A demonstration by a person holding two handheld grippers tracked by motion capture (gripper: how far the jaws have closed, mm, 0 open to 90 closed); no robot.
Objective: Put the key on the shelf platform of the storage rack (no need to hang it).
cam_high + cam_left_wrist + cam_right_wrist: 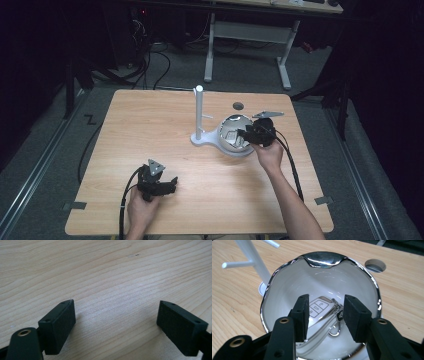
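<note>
While the left gripper (pixel 172 181) idles agape on the table (pixel 150 130), the right gripper (pixel 325 315), jaws apart and grasping nothing, poises over the key fob (pixel 318 308) lying in the chrome-rimmed bowl (pixel 322 260).

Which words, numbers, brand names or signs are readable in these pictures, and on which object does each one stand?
No word, number or brand name can be read.
Car key in the chrome-rimmed white bowl: small button symbols, too small and blurred to read.
Small tag by the key ring: a pale mark, not legible.
Table, white stand, left gripper, right gripper: no text.
</note>
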